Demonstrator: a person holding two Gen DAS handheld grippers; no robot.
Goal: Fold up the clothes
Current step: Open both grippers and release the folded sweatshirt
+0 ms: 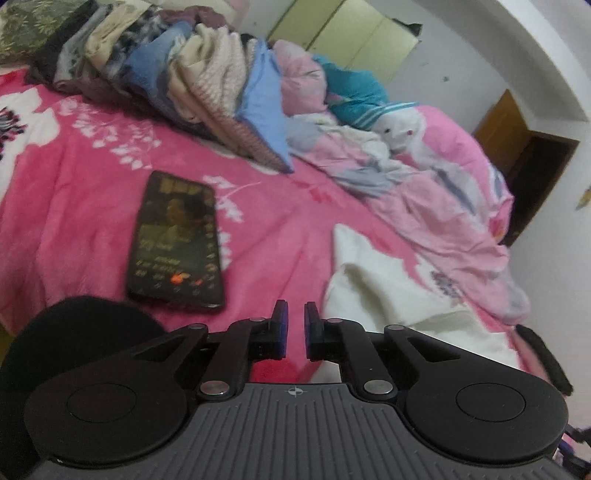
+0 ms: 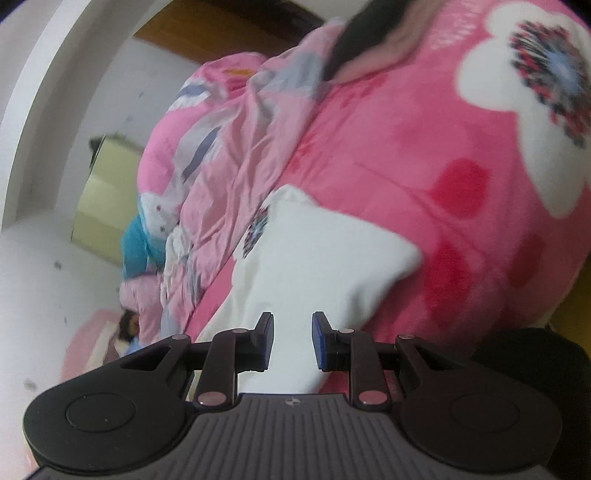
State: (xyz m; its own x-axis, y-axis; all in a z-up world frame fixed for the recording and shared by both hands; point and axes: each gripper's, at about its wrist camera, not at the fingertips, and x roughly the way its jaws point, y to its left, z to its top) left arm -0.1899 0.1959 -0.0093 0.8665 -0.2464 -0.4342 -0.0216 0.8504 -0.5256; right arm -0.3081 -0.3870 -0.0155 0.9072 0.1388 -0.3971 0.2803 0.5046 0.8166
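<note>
A white garment (image 1: 388, 280) lies on the pink flowered blanket (image 1: 92, 177), to the right of my left gripper (image 1: 296, 306). That gripper hovers over the blanket with a narrow gap between its jaws and only blanket showing through it. In the right wrist view the white garment (image 2: 325, 251) narrows as it runs up into my right gripper (image 2: 293, 317), which is shut on its bunched end. One loose corner of the garment hangs to the right. The view is rolled, so the blanket (image 2: 406, 129) slopes.
A dark phone (image 1: 177, 240) with a lit screen lies on the blanket ahead of the left gripper. A row of stacked clothes (image 1: 207, 85) runs along the far side. A crumpled pink quilt (image 1: 424, 192) lies at the right. A brown door (image 1: 517, 147) and yellow-green cabinet (image 1: 351, 33) stand beyond.
</note>
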